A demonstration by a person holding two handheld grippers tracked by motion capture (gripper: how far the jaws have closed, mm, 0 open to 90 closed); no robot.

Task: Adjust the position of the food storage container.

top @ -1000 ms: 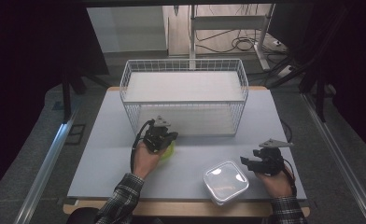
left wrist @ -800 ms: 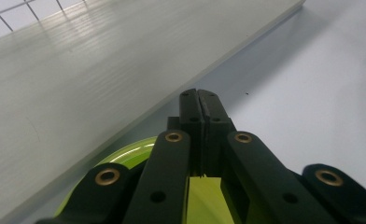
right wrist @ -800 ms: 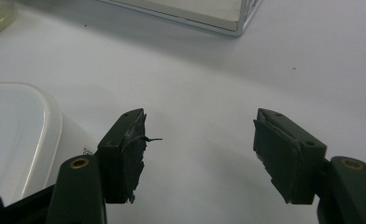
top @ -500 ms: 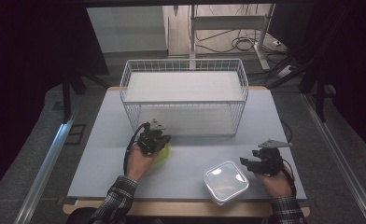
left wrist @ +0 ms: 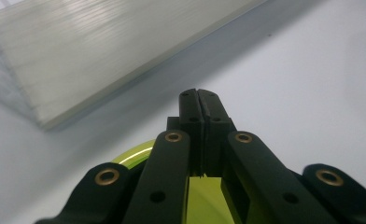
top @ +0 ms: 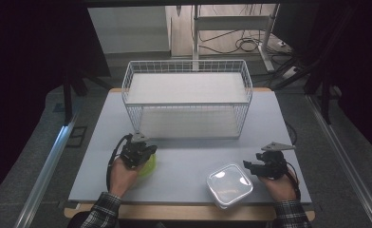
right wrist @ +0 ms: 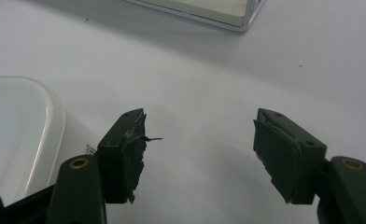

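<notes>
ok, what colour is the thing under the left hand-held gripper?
Yellow-green. The plate shows best in the high view, beneath the left hand-held gripper.

The place looked like a lab or a test workshop, not a home. A plain pale desk (top: 189, 161) stood on a grey carpeted floor (top: 41, 142), hemmed in by dark screens (top: 37, 52) on both sides. Behind it, loose cables (top: 243, 45) lay coiled on the floor beside the metal legs of a stand (top: 196, 23). Metal rails (top: 51, 166) ran along the floor on either side of the desk. Nothing on the desk was homely: a white wire basket (top: 188, 102) and a clear lidded container (top: 229, 184).
</notes>
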